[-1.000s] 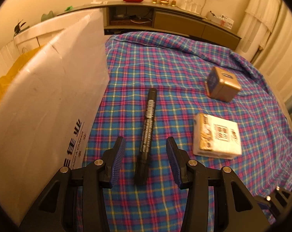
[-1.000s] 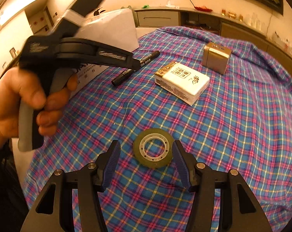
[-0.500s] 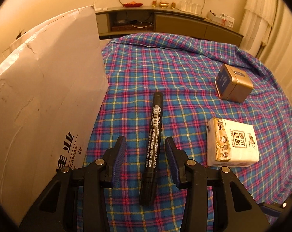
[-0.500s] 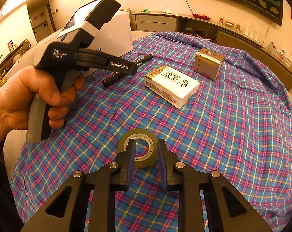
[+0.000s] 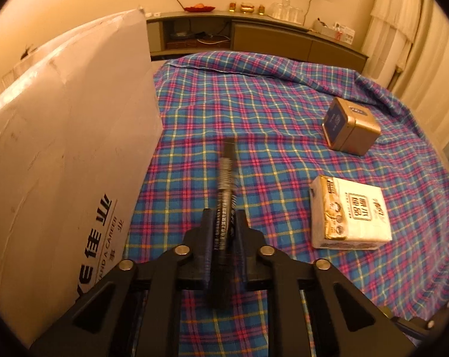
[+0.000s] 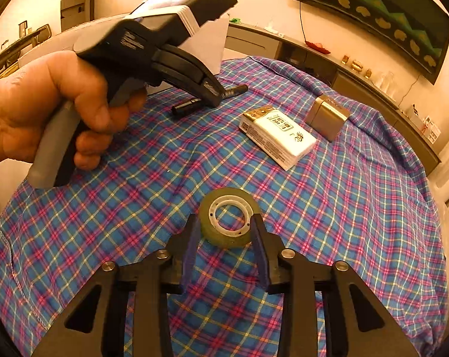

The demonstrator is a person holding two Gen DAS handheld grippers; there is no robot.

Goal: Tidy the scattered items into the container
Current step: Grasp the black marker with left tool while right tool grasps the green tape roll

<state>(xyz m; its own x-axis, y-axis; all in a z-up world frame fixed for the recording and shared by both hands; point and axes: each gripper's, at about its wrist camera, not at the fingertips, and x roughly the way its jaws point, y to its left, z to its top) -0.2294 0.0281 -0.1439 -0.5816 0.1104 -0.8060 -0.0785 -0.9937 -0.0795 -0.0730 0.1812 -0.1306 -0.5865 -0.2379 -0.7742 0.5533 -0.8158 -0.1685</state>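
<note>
My left gripper (image 5: pixel 223 223) is shut on a black marker (image 5: pixel 226 184), which pokes forward over the plaid cloth. The marker also shows in the right wrist view (image 6: pixel 191 105) under the left gripper (image 6: pixel 214 95). My right gripper (image 6: pixel 226 223) is shut on a roll of clear tape (image 6: pixel 229 217) and grips its sides. A white tissue pack (image 5: pixel 351 212) and a gold and blue tin (image 5: pixel 349 129) lie to the right. The white cardboard box (image 5: pixel 66 160), the container, stands at the left.
The round table has a plaid cloth (image 5: pixel 254 110). A low cabinet (image 5: pixel 254 35) with small ornaments runs along the far wall. Curtains (image 5: pixel 418 44) hang at the right. The tissue pack (image 6: pixel 279 135) and tin (image 6: pixel 328 117) sit beyond the tape.
My left gripper has closed on the marker and lifted it slightly. My right gripper holds the tape roll and has raised it off the cloth a little.
</note>
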